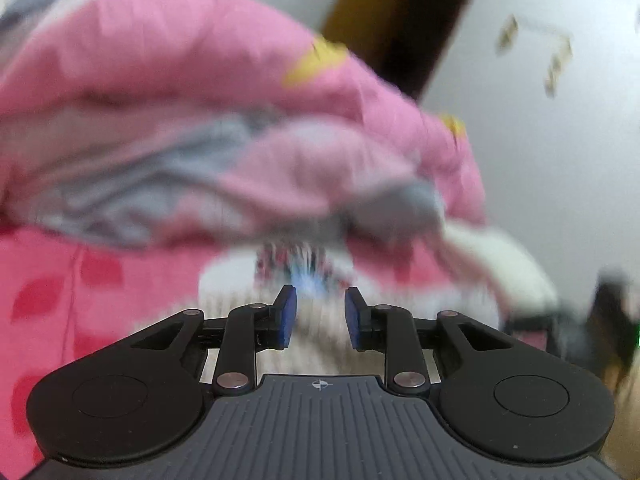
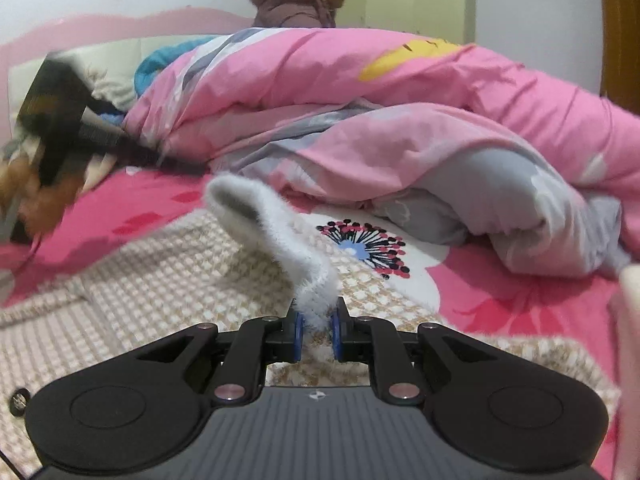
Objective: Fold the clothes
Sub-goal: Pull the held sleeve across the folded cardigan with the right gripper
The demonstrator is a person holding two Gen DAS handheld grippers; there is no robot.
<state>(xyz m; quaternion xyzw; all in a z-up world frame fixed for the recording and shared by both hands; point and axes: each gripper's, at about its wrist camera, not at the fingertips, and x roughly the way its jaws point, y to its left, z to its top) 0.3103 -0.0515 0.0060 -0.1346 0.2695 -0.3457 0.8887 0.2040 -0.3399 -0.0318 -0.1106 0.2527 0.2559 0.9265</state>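
Observation:
A beige waffle-knit garment with a white fleecy lining lies spread on the pink bedsheet. My right gripper is shut on a lifted edge of that lining, and the fleecy strip rises from the jaws and curls back to the left. In the blurred left wrist view, my left gripper is open just above the same pale knit, with its blue pads apart and nothing gripped between them.
A bunched pink and grey quilt fills the back of the bed, close beyond the garment. A person in a puffy coat is behind it. A dark, blurred item lies at far left. A doorway shows past the quilt.

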